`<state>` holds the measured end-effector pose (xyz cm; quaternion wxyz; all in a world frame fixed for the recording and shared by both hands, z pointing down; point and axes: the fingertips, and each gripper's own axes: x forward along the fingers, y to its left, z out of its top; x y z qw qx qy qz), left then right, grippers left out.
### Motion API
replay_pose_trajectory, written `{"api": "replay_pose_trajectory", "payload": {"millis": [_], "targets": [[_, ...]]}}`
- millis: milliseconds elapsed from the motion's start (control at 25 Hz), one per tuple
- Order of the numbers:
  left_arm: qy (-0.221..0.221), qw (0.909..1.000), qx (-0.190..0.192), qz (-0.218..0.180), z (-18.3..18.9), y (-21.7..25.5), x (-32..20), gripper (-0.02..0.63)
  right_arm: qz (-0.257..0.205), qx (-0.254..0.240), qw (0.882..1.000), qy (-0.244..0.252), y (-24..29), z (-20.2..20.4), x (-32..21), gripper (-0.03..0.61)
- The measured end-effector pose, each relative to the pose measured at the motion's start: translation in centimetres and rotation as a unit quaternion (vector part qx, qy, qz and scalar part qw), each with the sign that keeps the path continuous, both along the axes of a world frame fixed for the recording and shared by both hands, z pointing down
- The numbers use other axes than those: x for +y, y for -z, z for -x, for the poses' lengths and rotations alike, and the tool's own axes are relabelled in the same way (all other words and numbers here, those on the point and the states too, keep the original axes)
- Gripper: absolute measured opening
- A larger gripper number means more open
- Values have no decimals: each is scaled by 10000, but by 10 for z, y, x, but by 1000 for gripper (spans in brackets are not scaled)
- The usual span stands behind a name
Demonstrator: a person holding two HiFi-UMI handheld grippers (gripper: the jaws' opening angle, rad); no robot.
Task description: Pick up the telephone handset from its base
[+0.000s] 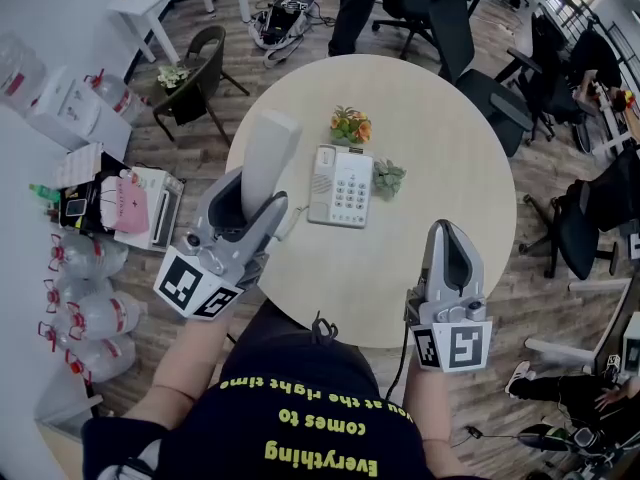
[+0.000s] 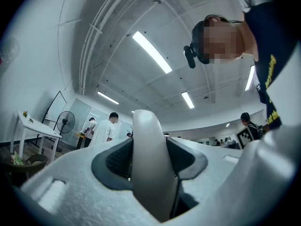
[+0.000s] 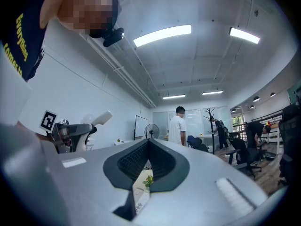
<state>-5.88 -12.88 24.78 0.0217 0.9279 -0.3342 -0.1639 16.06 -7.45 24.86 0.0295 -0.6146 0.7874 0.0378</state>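
Note:
The white telephone handset [image 1: 270, 153] is lifted off its base and stands tilted above the table's left edge. My left gripper [image 1: 258, 200] is shut on its lower part. In the left gripper view the handset [image 2: 149, 159] fills the space between the dark pads, pointing up toward the ceiling. The white telephone base [image 1: 340, 186] with its keypad lies flat near the middle of the round table [image 1: 450, 158]. My right gripper [image 1: 447, 230] hovers at the table's near right edge, shut and empty. Through its view the left gripper with the handset [image 3: 101, 118] shows at left.
Two small potted plants [image 1: 350, 125] [image 1: 388, 178] stand beside the base. A dark chair [image 1: 195, 78] is at the table's left, black office chairs [image 1: 470, 58] at right. Water bottles [image 1: 85, 308] and boxes [image 1: 110, 203] line the left floor. A person [image 1: 355, 3] stands beyond the table.

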Motion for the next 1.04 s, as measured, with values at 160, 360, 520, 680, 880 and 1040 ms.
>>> {"api": "replay_pose_trajectory", "payload": {"millis": [160, 360, 520, 680, 880, 1040], "targets": [[-15, 10000, -36, -6, -1, -1, 0, 225, 4, 8, 10000, -2, 0, 1, 1, 11], [-48, 10000, -60, 1, -2, -2, 0, 225, 4, 21, 10000, -5, 0, 2, 1, 11], [-58, 9999, -95, -17, -2, -3, -1, 225, 6, 16, 10000, -11, 0, 3, 2, 11], [-77, 9999, -94, 1, -3, -4, -4, 225, 23, 1, 10000, 10, 0, 4, 0, 11], [-93, 9999, -124, 24, -3, -7, -4, 225, 32, -6, 10000, 13, 0, 5, 2, 11], [-109, 9998, -134, 32, -6, -9, -5, 225, 23, 5, 10000, 2, -1, 3, 0, 11]]}}
